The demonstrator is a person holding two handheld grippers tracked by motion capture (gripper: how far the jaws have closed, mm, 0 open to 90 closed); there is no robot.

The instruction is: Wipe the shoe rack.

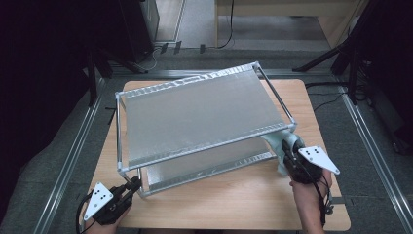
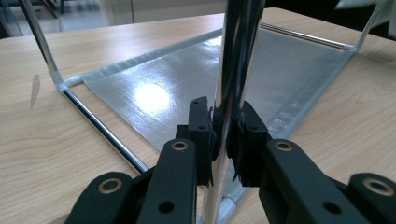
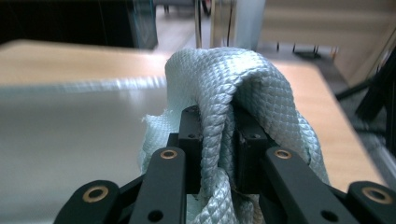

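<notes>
A two-tier metal rack with silvery shelves stands on the wooden table. My left gripper is shut on the rack's near left chrome post, low down by the bottom shelf. My right gripper is shut on a pale blue woven cloth, bunched between its jaws. It holds the cloth at the rack's near right corner, level with the top shelf.
The rack covers most of the table. Bare wood shows along the front edge between my two hands. Metal floor rails run along both sides, and dark stands and cables lie beyond the far edge.
</notes>
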